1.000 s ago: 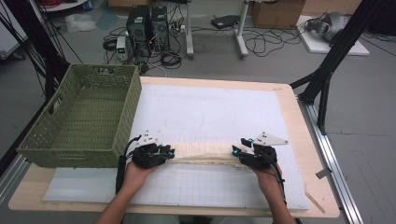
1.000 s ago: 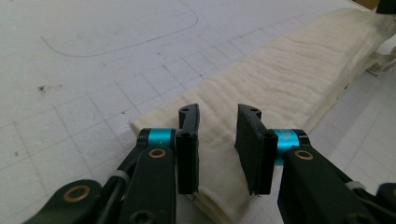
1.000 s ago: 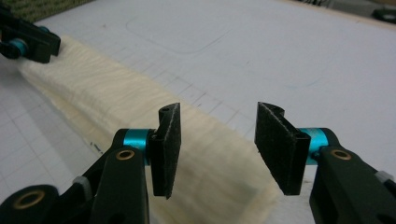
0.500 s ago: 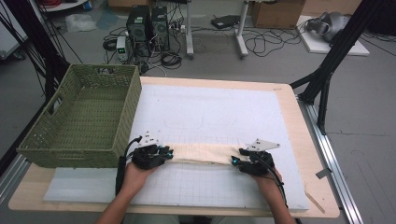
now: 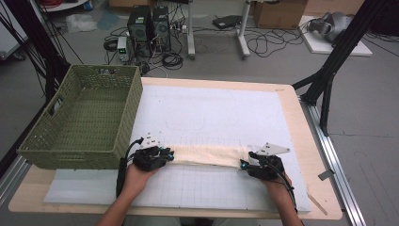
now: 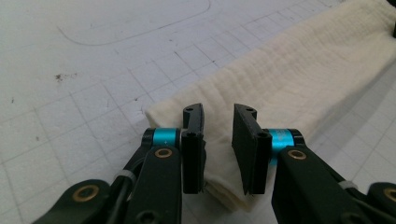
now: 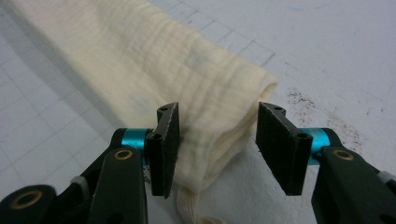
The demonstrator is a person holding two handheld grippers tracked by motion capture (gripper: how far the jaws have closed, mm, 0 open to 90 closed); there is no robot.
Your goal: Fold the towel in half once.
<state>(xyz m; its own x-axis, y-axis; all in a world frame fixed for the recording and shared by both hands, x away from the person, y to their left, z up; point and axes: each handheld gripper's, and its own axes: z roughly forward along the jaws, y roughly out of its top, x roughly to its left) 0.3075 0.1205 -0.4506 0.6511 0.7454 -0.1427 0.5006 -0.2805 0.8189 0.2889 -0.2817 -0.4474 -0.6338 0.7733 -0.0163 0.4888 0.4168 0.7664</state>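
A cream cloth [image 5: 207, 156], folded into a long narrow band, lies flat across the near part of the white gridded mat [image 5: 211, 113] that covers the worktop [image 5: 301, 117], stretched between the person's two hands. The left tool [image 5: 165, 155] sits at the band's left end; in the left gripper view its jaws have just been closing, yet they stand apart with a clear gap, the folded corner of the cloth [image 6: 280, 84] lying between and beneath them and neither pad pressing on it. The right tool [image 5: 243, 164] sits at the band's right end; in the right gripper view its jaws have just been opening and stand wider apart, the rolled end of the cloth [image 7: 205, 116] resting against the left pad while the right pad is clear of it. A green woven basket [image 5: 70, 146] stands at the left edge of the worktop, just beside the left hand [image 5: 136, 176], well apart from the right hand [image 5: 277, 188]
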